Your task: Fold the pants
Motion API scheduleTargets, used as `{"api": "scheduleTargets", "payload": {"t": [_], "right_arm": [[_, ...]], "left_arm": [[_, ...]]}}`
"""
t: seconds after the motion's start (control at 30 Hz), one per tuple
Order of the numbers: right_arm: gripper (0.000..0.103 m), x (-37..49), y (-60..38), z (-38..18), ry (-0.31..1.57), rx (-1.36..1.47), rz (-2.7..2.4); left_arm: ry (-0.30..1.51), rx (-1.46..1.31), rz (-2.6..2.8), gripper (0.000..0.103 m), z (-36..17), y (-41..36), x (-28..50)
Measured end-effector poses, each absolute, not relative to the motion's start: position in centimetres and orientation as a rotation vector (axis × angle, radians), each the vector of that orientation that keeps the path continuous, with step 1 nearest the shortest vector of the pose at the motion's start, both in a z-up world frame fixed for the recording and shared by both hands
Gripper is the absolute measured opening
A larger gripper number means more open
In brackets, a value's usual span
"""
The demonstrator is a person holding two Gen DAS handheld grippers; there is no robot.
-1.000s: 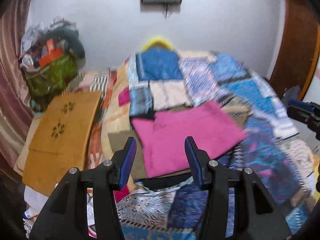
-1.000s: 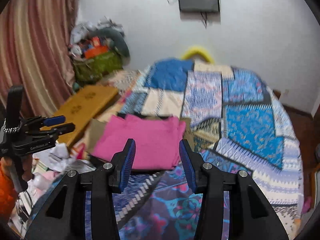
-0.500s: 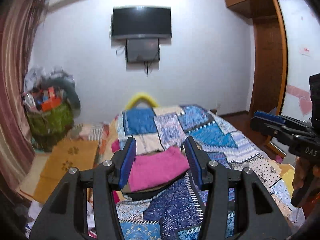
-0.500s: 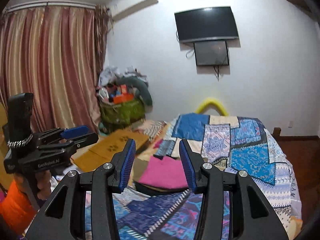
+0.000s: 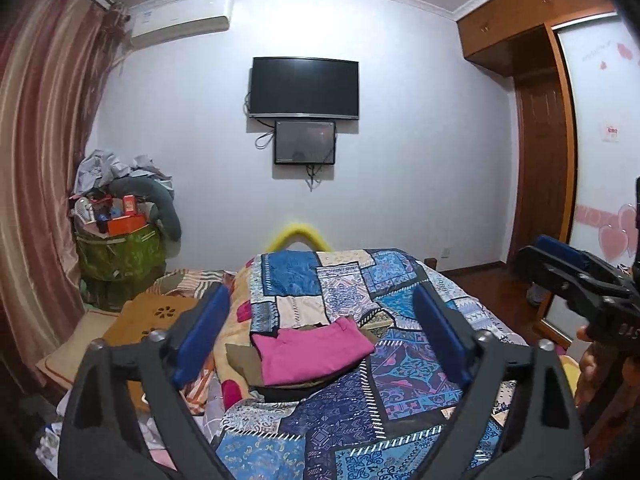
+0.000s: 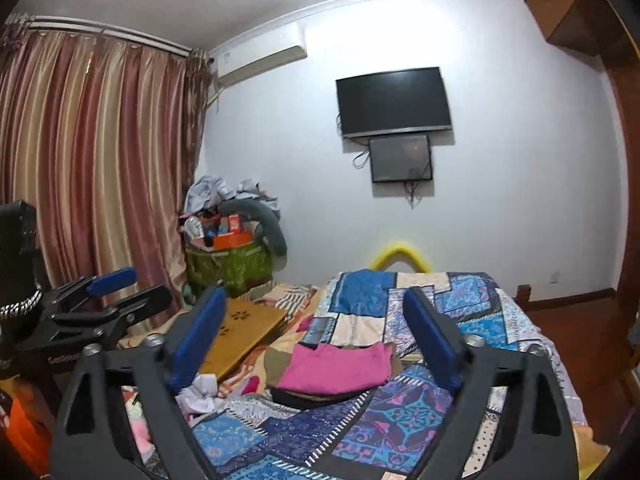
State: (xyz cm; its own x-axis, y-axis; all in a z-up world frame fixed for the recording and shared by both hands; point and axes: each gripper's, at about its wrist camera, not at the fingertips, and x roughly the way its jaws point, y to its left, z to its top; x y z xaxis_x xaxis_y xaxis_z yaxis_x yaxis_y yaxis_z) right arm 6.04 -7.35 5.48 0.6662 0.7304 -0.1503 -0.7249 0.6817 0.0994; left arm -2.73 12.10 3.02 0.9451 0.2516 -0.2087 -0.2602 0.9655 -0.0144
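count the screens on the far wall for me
2: a large dark TV mounted high on the wall, and a smaller screen directly below it, touching its lower edge. Both look off.

My right gripper (image 5: 592,284), side of body: white letters "DAS", cut off at the edge.
My left gripper (image 6: 108,300), side of body: a white word, too blurred to read.
Air conditioner (image 5: 180,26): small blue logo, unreadable.

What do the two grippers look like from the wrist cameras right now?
Both are matte black frames with round silver bolts and long blue pads on the fingers. The left gripper shows pale lettering on its side in the right wrist view. The right gripper has white letters on its body in the left wrist view. An orange sleeve shows below.
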Motion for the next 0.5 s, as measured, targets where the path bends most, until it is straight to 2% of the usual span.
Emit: {"api": "scheduleTargets", "payload": {"t": [0.07, 0.5], "right_arm": [[0.103, 5.62, -7.35, 5.56, 0.175, 0.028, 0.812], [0.103, 4.91, -7.54, 4.91, 0.191, 0.018, 0.799]], "left_arm": [[0.204, -0.056, 0.273, 0.102, 2.97, 12.3, -3.18], [0.207, -0.04, 0.287, 0.103, 2.39, 12.39, -2.77]]}}
